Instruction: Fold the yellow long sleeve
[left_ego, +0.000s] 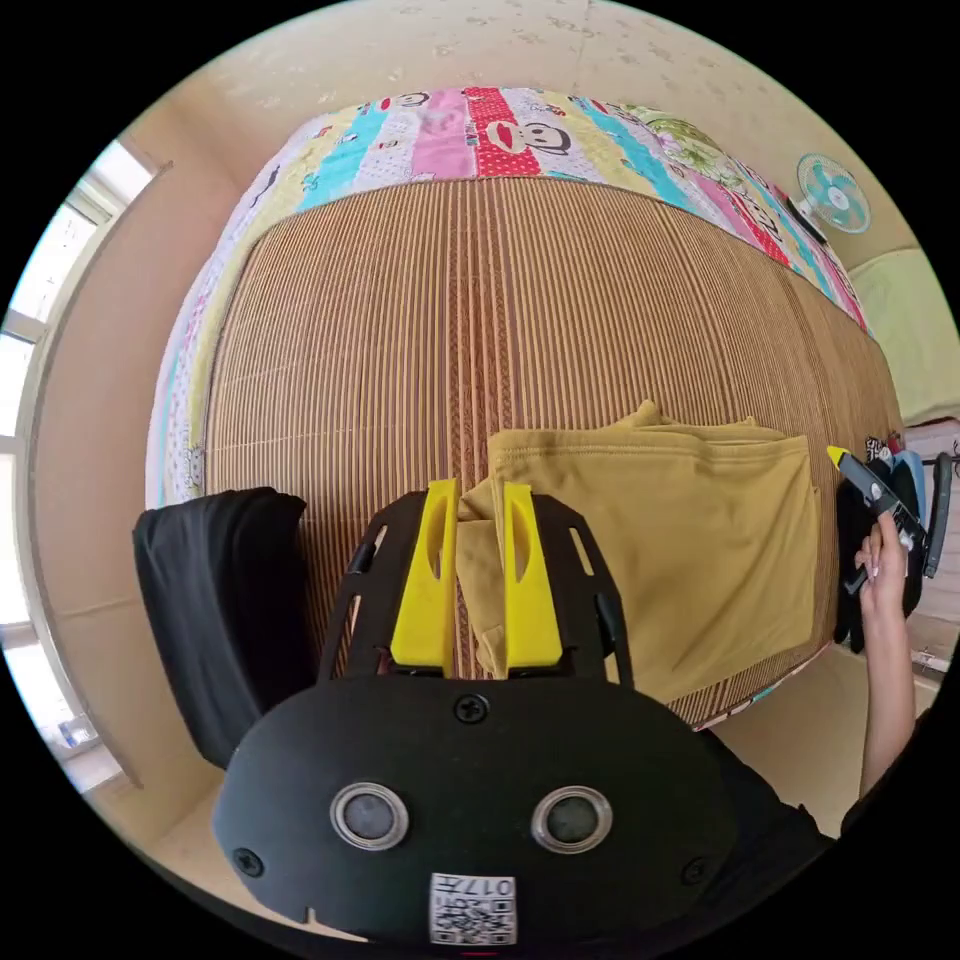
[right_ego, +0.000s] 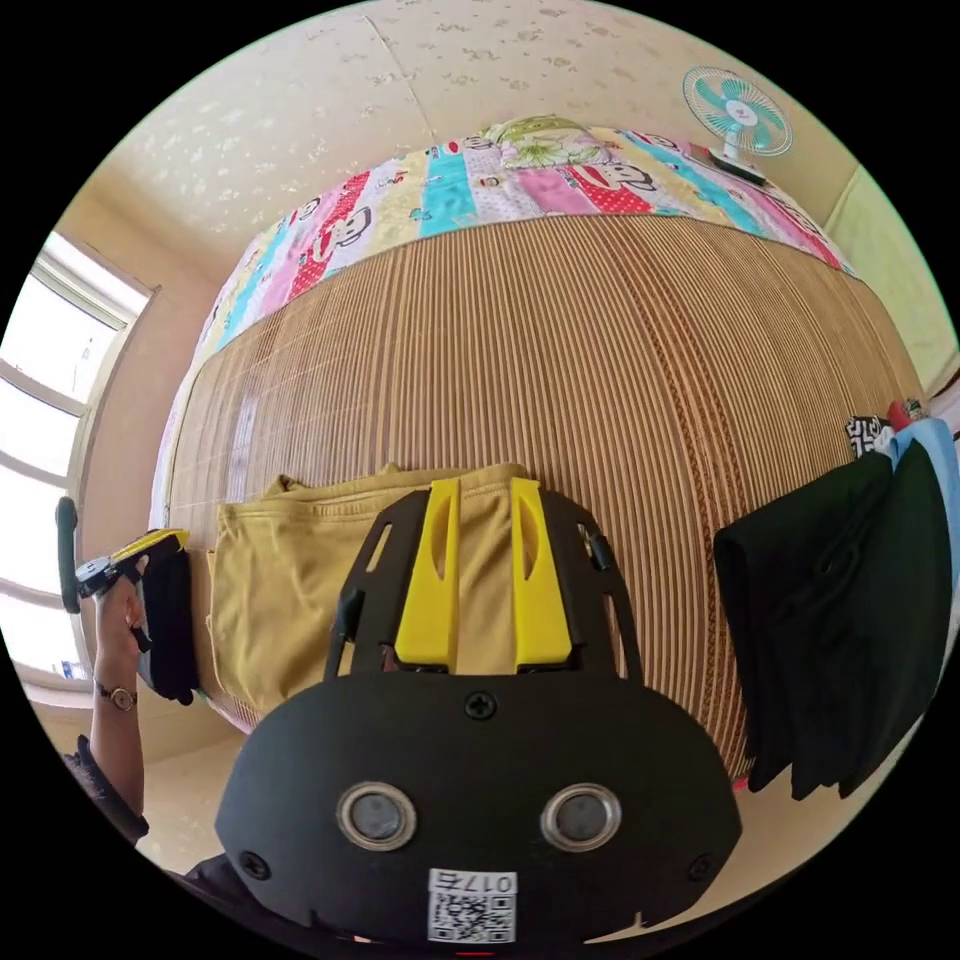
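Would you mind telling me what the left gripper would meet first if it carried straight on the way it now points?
Probably the yellow long sleeve: the left gripper points at its near folded corner, with cloth showing between the jaws, though whether they already touch it is unclear.

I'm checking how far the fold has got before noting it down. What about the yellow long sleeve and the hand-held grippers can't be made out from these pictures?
- Left gripper view: the left hand-held gripper covers the yellow long sleeve near its left edge; a pinch can't be told.
- Right gripper view: the right hand-held gripper body hides the garment's near edge.
- Both views: the sleeves are tucked inside the folds, so their position is hidden.
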